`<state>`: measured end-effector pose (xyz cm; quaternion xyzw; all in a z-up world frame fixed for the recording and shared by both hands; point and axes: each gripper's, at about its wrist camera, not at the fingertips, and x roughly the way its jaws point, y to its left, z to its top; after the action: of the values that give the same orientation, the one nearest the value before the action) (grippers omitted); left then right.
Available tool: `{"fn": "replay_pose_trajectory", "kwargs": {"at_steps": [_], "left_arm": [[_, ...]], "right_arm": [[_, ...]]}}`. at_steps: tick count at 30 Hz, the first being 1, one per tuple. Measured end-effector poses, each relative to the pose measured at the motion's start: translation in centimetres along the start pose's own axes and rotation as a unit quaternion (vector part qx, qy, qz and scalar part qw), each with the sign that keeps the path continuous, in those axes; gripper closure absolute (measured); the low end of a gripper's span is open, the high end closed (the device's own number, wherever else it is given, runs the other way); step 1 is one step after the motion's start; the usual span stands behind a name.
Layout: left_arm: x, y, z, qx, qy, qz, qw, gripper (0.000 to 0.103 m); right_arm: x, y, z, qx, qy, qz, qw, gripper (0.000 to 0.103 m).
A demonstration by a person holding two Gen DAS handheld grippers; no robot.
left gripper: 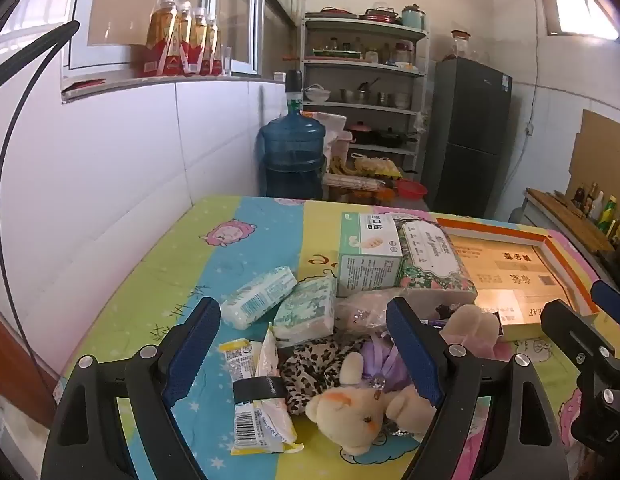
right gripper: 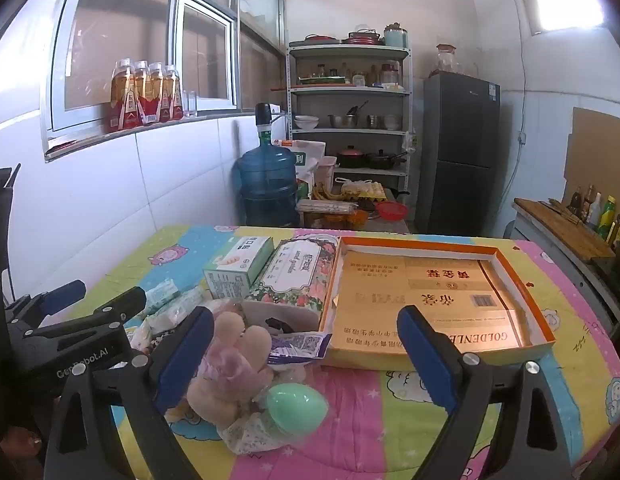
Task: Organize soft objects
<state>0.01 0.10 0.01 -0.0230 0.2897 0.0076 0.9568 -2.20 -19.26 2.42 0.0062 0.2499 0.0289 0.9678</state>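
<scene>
A pile of soft things lies on the colourful quilted table. In the left wrist view, my left gripper (left gripper: 305,350) is open above a cream teddy bear (left gripper: 350,412) in a purple dress, a leopard-print cloth (left gripper: 310,368) and a banded yellow packet (left gripper: 257,396). Two tissue packs (left gripper: 285,300) lie behind them. In the right wrist view, my right gripper (right gripper: 305,358) is open and empty. A pink-and-beige plush toy (right gripper: 229,364) and a green egg-shaped ball (right gripper: 295,404) lie between its fingers. An open orange-rimmed cardboard box (right gripper: 430,292) sits beyond.
A green-white carton (left gripper: 368,256) and a floral tissue box (left gripper: 430,260) stand mid-table, left of the orange box. A blue-white wrapper (right gripper: 297,346) lies by the plush. A water jug (right gripper: 265,184), shelves and fridge stand behind the table. A white wall runs along the left.
</scene>
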Motion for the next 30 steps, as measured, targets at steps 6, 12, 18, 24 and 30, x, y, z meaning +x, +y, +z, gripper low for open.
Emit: {"fn": "replay_pose_trajectory", "kwargs": {"at_steps": [6,12,18,24,30], "left_arm": [[0.6,1.0,0.4,-0.010,0.009,-0.009,0.9999,0.017],[-0.8,-0.7,-0.3,0.010,-0.005,0.004,0.9999,0.017],[-0.6,-0.8,-0.3,0.010,-0.003,0.005,0.9999,0.017],[-0.6,-0.8,-0.3,0.011,-0.003,0.004,0.9999,0.017],[-0.6,-1.0,-0.2,0.012,-0.002,0.005,0.9999,0.017]], "right_arm": [[-0.1,-0.1,-0.2,-0.001,0.002,0.001,1.000,0.010],[0.2,0.3,-0.5,-0.001,0.003,0.001,1.000,0.010],[-0.1,0.0,-0.5,0.002,0.004,0.006,1.000,0.010],[0.0,-0.2,-0.3,0.003,0.009,0.012,1.000,0.010],[0.1,-0.1,-0.3,0.005,0.013,0.017,1.000,0.010]]}}
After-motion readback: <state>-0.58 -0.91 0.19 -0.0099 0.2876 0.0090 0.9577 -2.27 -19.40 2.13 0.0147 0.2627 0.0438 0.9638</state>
